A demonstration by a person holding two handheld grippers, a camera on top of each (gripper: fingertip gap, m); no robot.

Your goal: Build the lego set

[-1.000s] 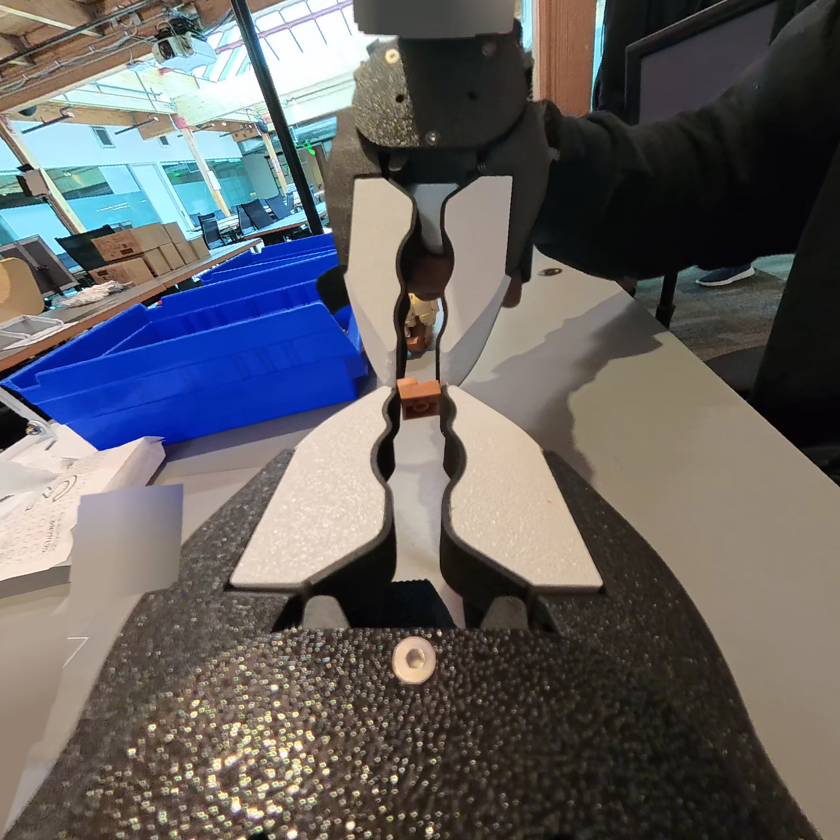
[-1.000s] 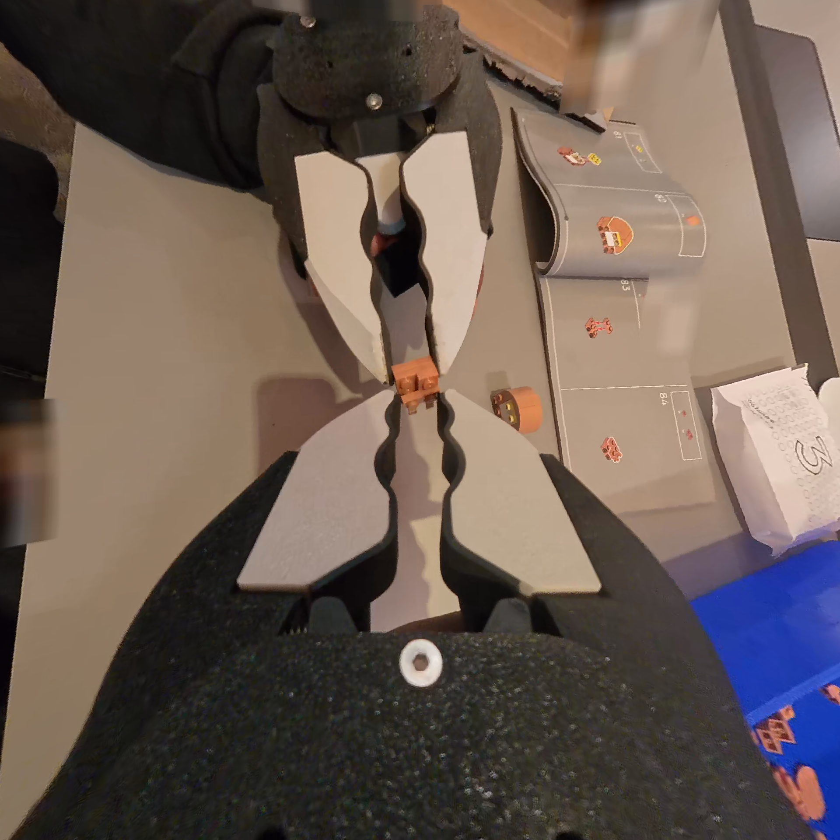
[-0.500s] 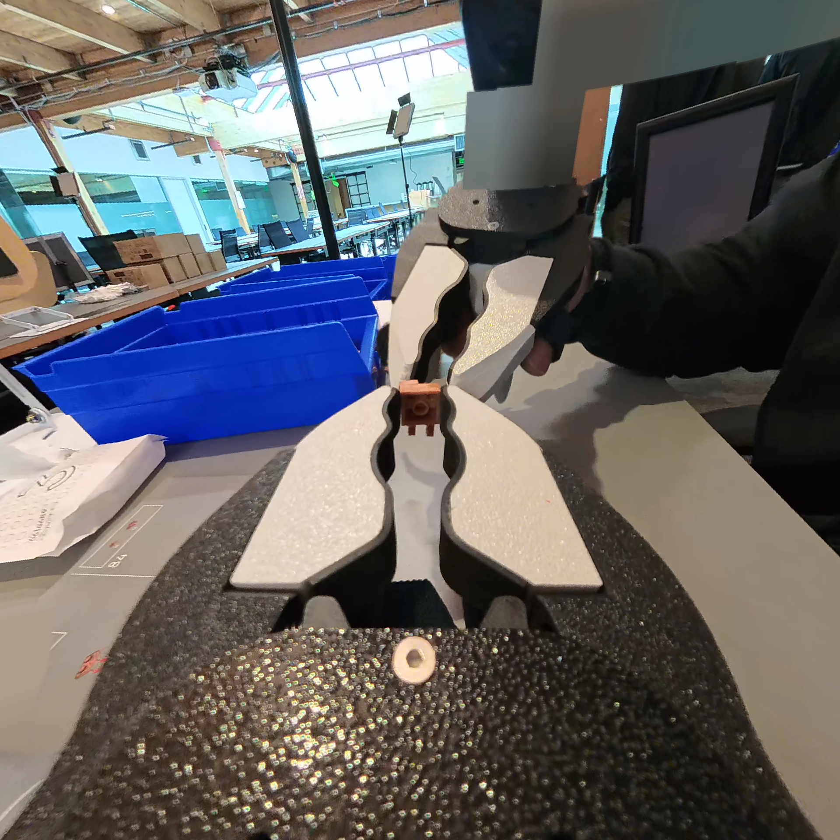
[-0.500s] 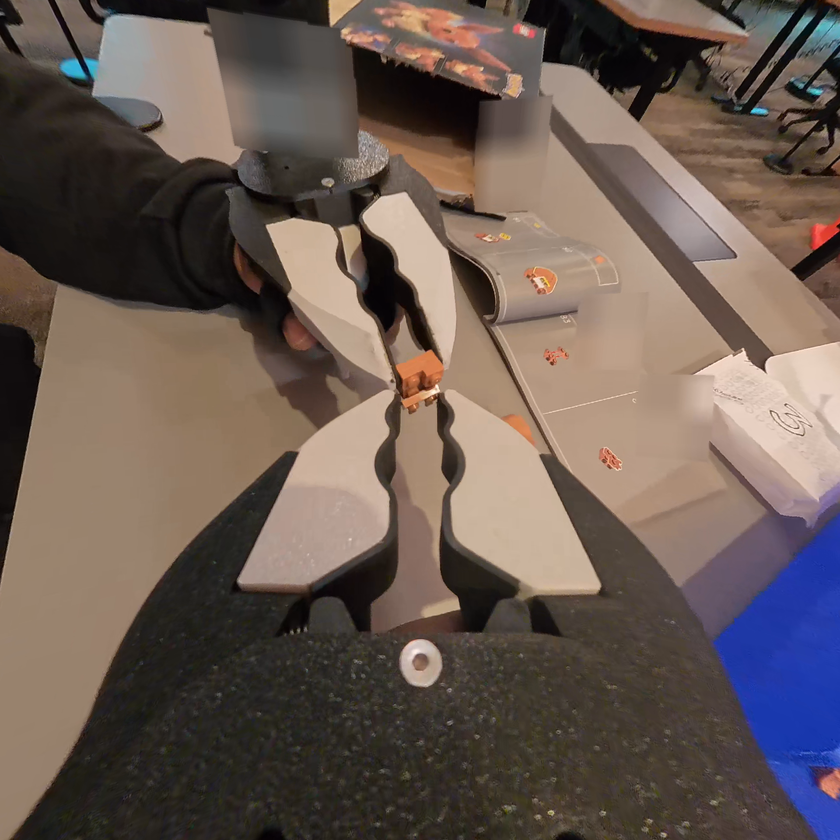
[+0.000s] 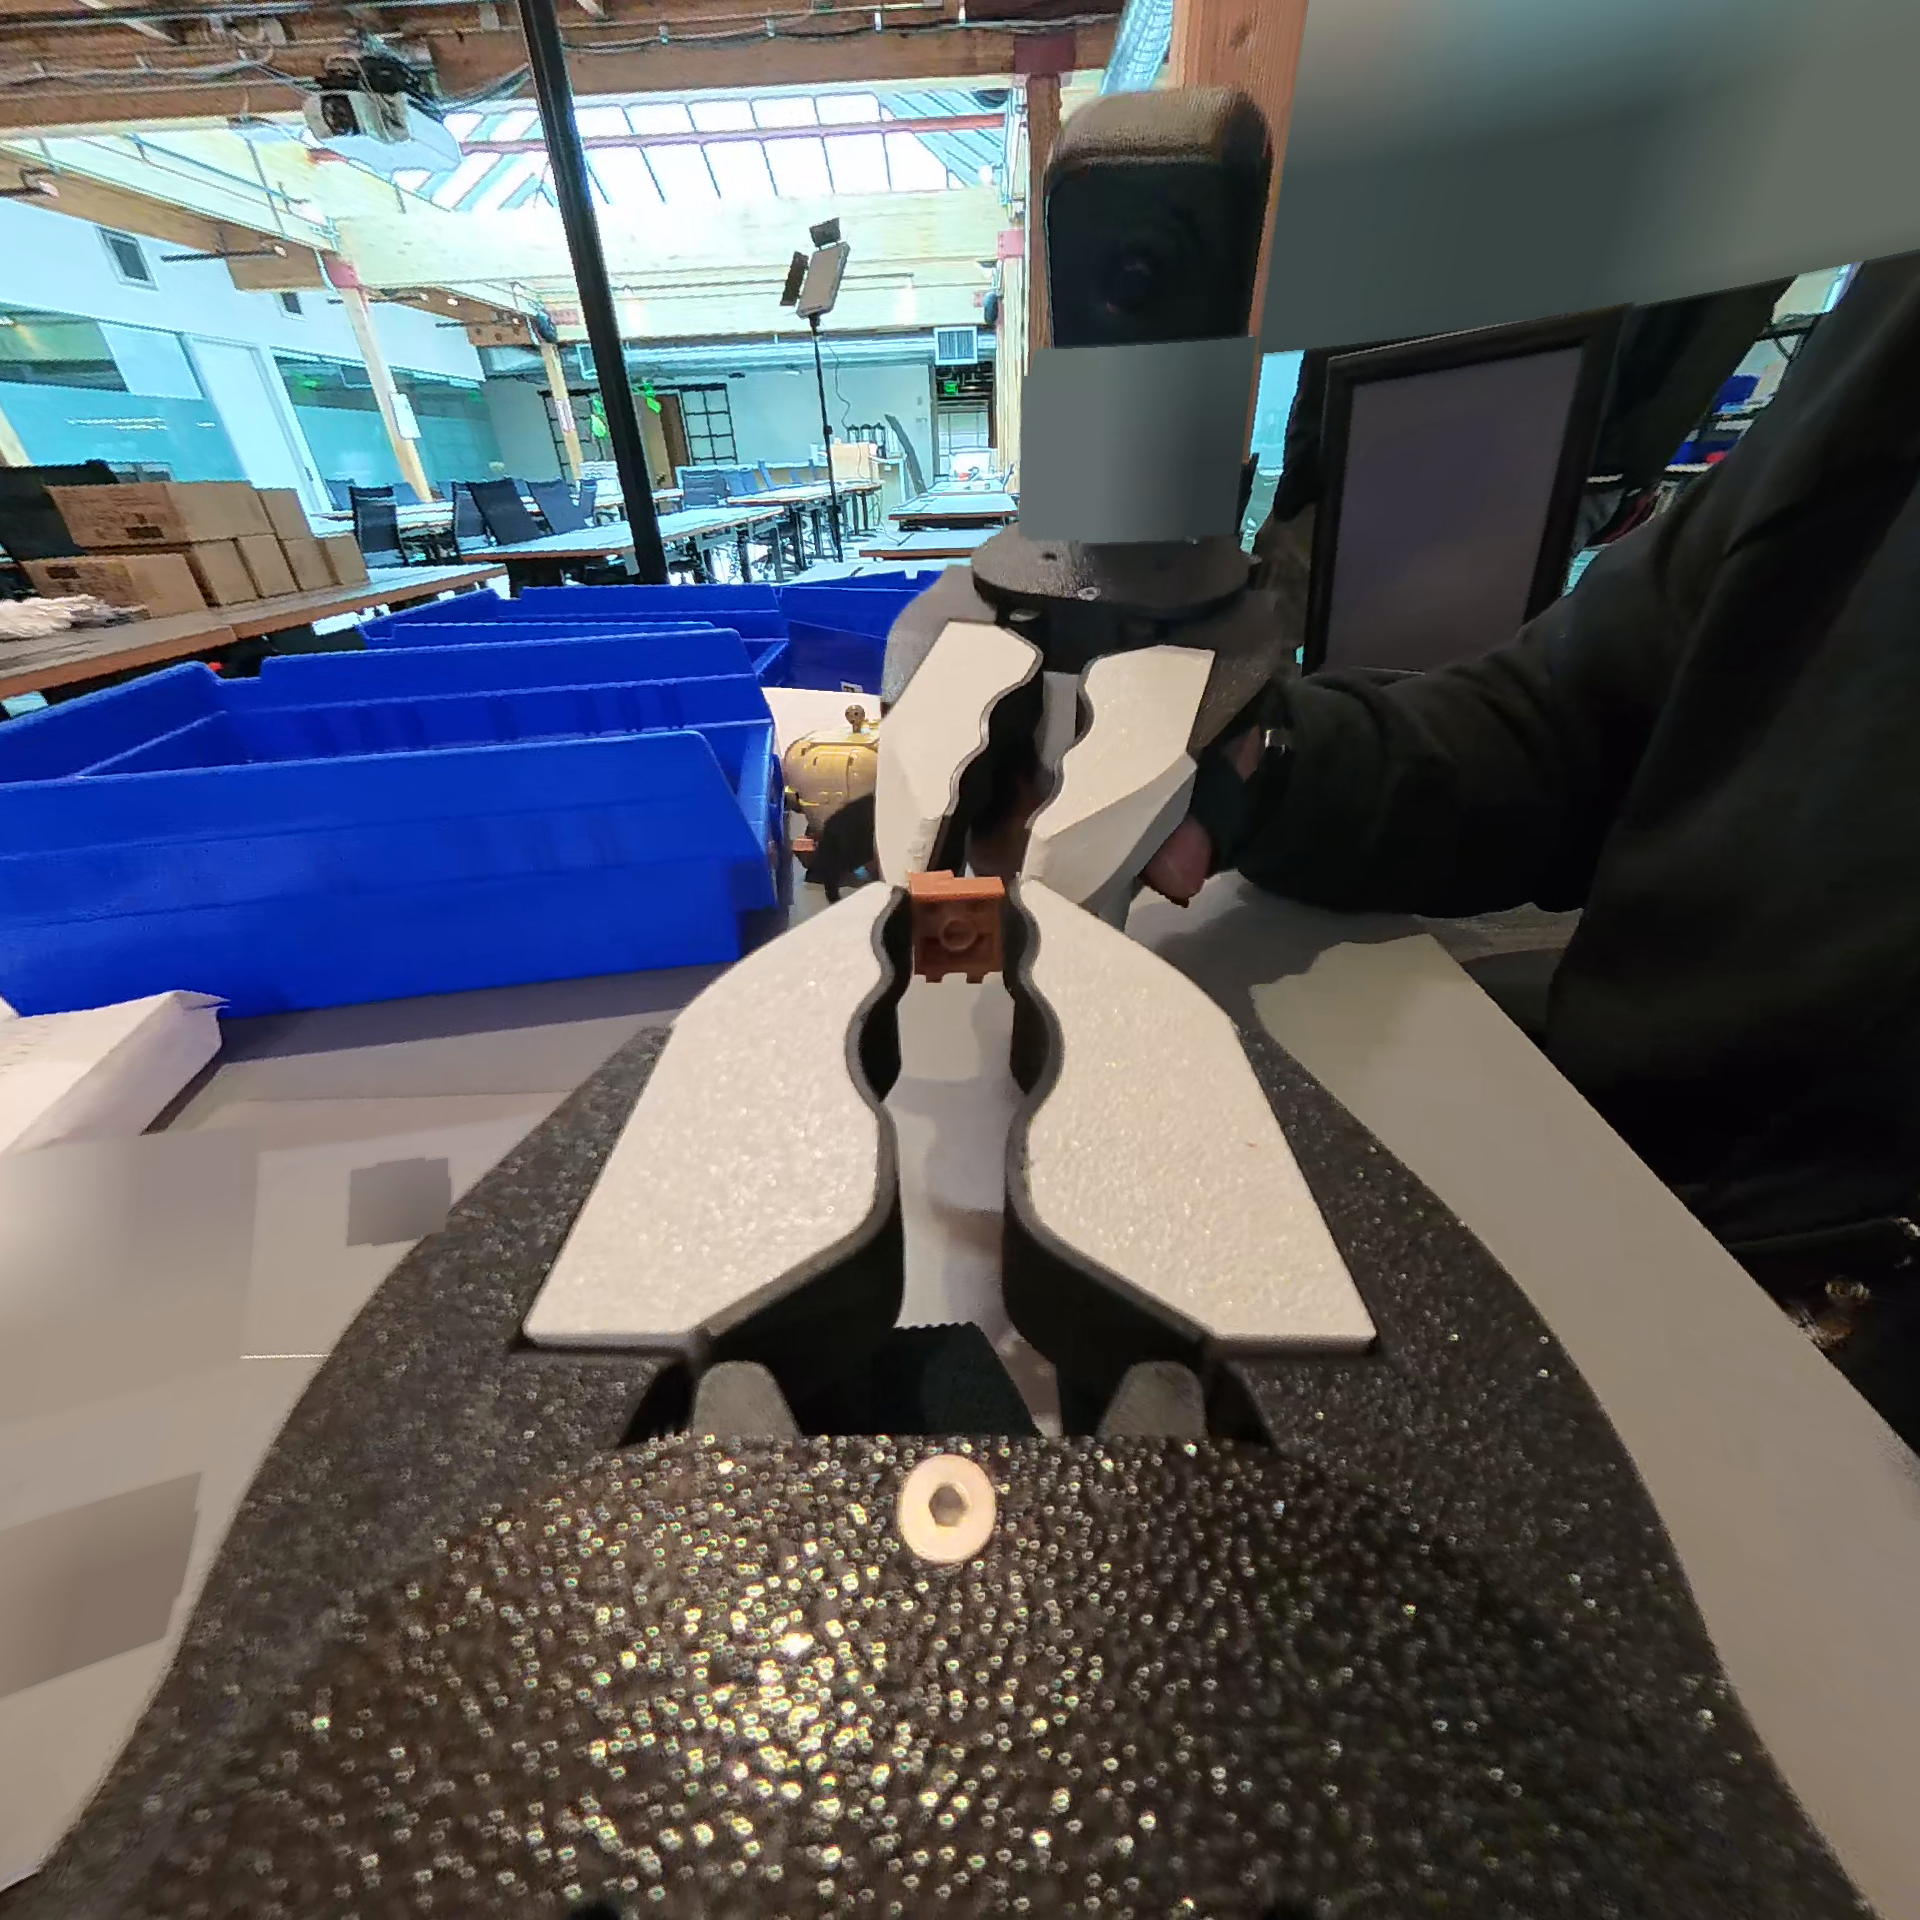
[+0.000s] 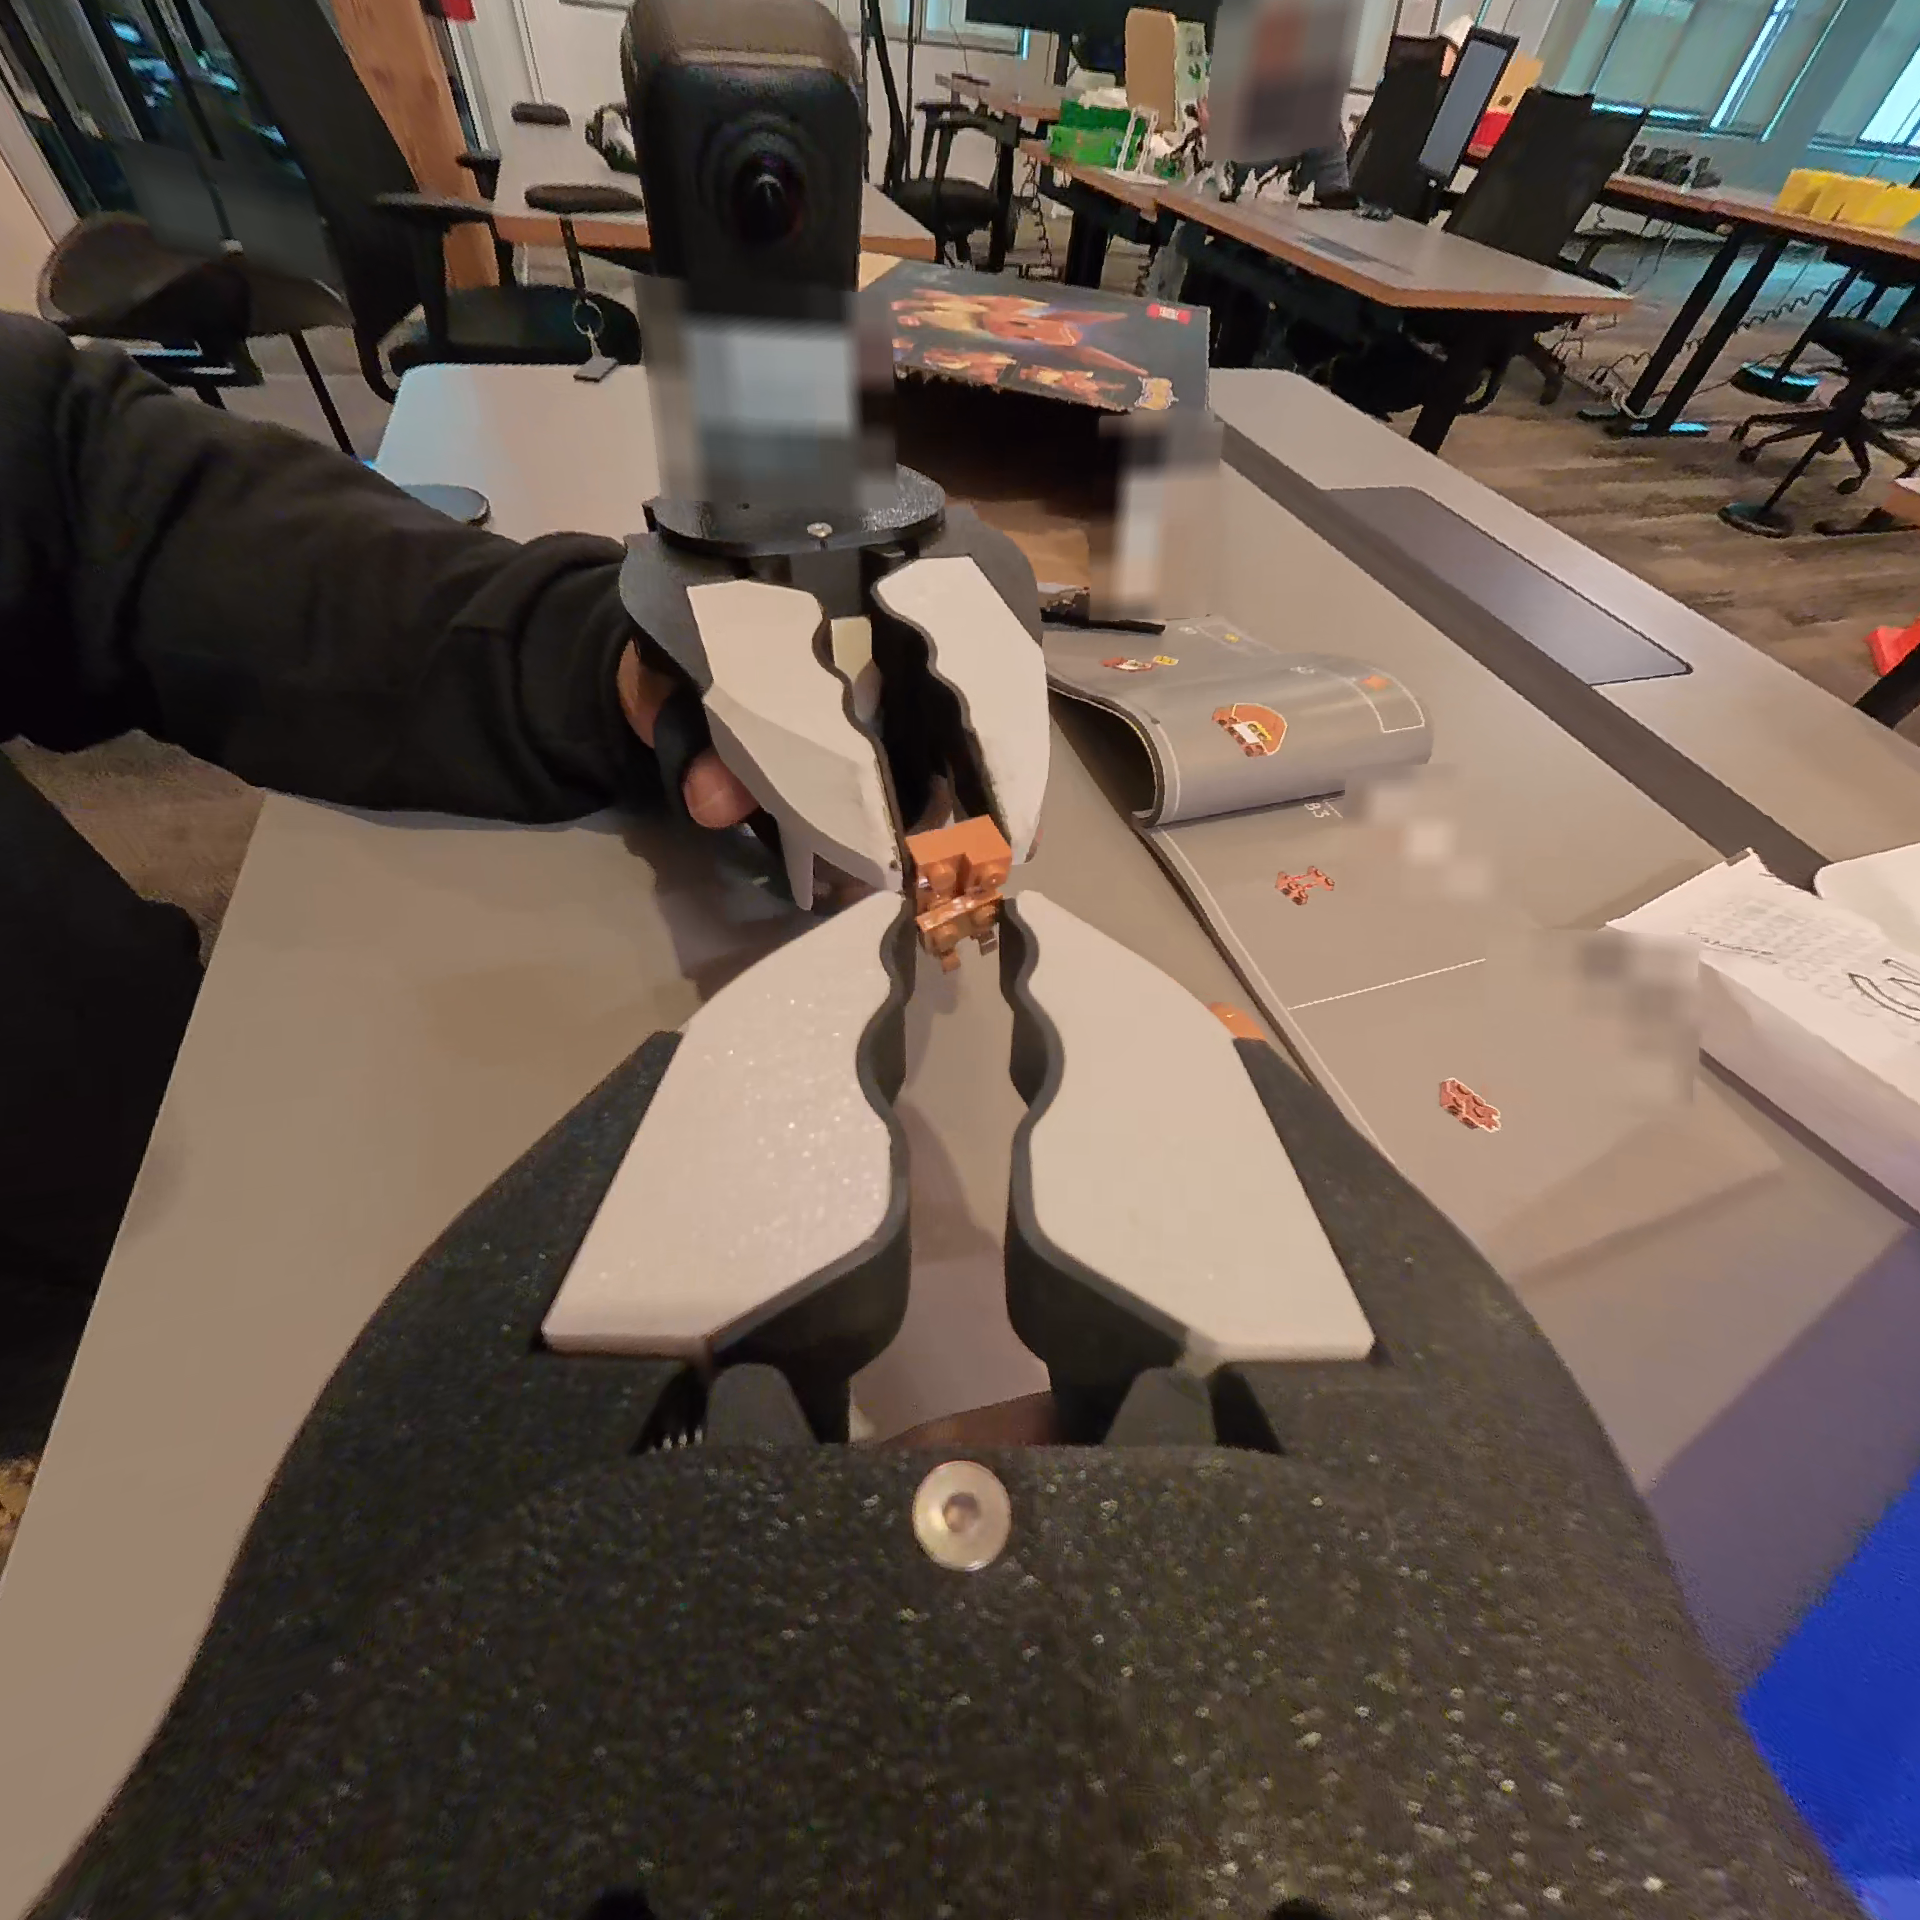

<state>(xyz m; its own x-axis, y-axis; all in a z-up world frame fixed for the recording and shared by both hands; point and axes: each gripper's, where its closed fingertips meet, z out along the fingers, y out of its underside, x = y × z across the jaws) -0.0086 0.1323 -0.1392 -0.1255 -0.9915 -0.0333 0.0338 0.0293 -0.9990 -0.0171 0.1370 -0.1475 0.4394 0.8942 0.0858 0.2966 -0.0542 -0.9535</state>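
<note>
A small brown brick [image 5: 957,928] is clamped between the fingertips of the left hand-held gripper [image 5: 957,940], its studded face turned back toward the camera. A second brown brick piece [image 6: 952,920] is gripped by the right hand-held gripper [image 6: 950,925], studs upward, tip to tip with the first above the grey table [image 6: 416,987]. Neither piece shows a clear long axis.

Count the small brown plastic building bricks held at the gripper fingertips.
2, pressed together: one small brown plastic building brick between the left gripper fingertips, another in the right gripper. More may be hidden.
</note>
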